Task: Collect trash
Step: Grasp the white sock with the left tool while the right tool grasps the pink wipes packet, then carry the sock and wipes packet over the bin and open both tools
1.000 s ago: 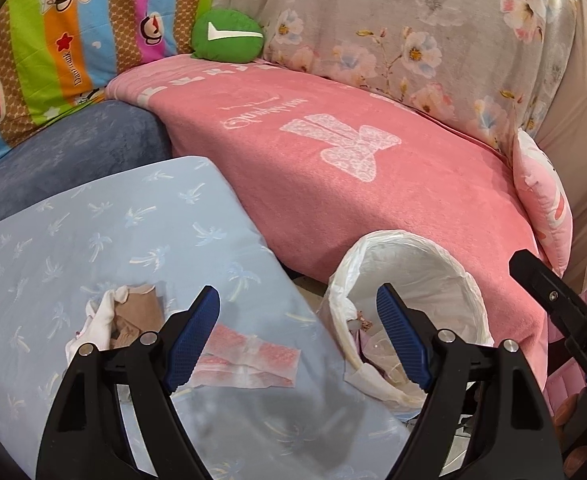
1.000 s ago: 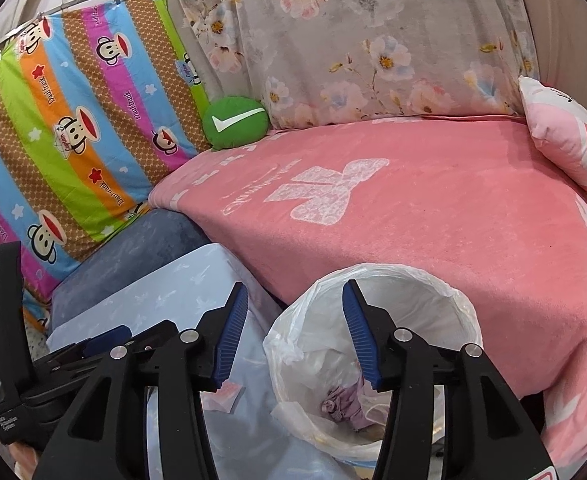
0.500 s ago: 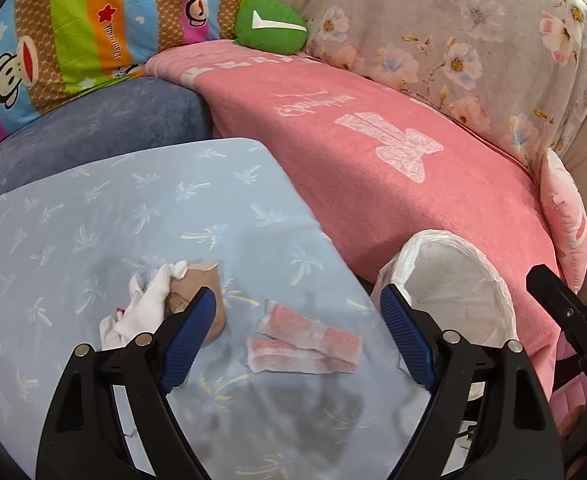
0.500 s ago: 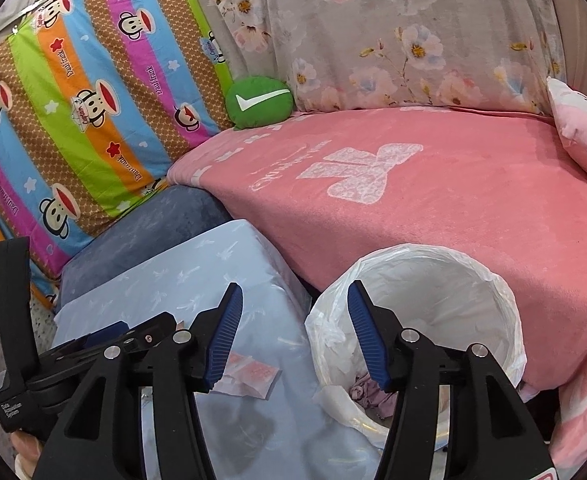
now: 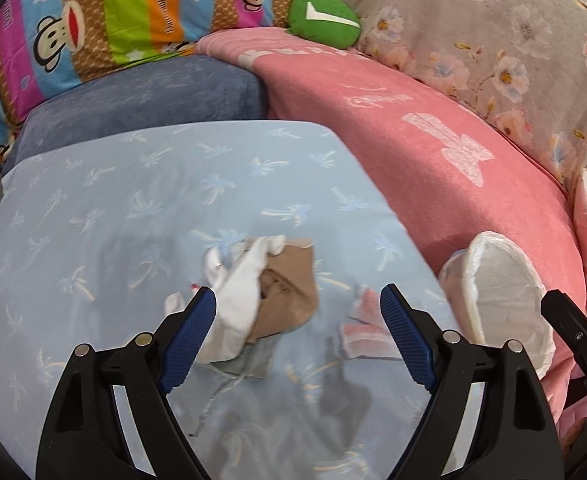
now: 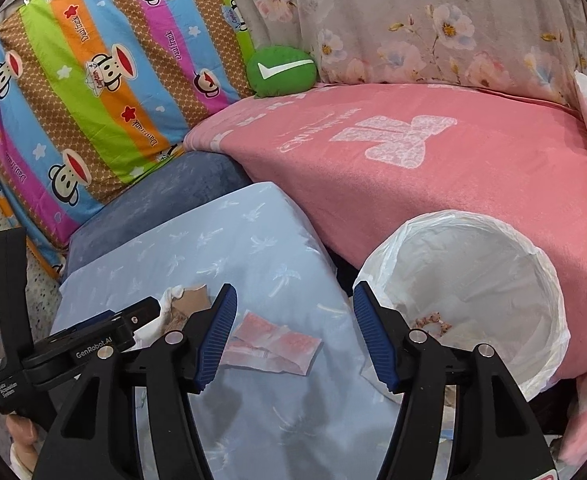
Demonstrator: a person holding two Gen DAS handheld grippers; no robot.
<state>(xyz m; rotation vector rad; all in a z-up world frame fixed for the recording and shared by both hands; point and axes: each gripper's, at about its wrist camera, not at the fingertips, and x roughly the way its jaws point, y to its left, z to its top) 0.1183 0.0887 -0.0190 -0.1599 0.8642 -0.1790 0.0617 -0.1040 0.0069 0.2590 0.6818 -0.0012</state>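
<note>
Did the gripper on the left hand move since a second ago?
Yes. The left gripper swung away from the white-lined trash bin, across the pale blue palm-print cushion, and now frames the crumpled white and brown trash.

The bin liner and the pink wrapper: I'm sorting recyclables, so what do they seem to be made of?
The bin liner looks like thin white plastic film: translucent, crinkled, bunched over the rim. The pink wrapper seems a flat, torn-open packet, probably paper or thin plastic; its matte pink print and pale creased edges leave that open.
</note>
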